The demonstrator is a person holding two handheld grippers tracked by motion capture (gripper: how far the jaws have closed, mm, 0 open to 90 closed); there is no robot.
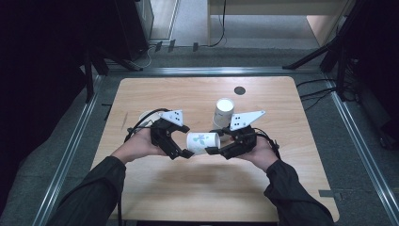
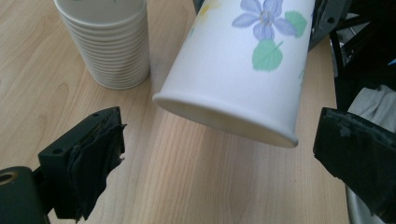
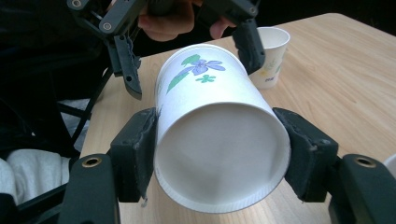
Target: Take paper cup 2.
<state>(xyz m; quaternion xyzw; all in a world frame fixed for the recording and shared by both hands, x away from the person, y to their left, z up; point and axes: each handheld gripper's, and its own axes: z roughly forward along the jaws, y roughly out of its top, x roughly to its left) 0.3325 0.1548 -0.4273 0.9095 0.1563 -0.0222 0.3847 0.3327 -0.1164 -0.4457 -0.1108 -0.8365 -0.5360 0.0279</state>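
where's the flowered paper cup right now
The flowered paper cup lies sideways above mid-table in the high view, clamped by the right gripper, near the stack of cups.

Flowered cup top cut off by left gripper view's upper edge; cup stack also cropped at top. In high view, single cup was mostly hidden behind left gripper. Desk near edge was cropped; flower print too small there.
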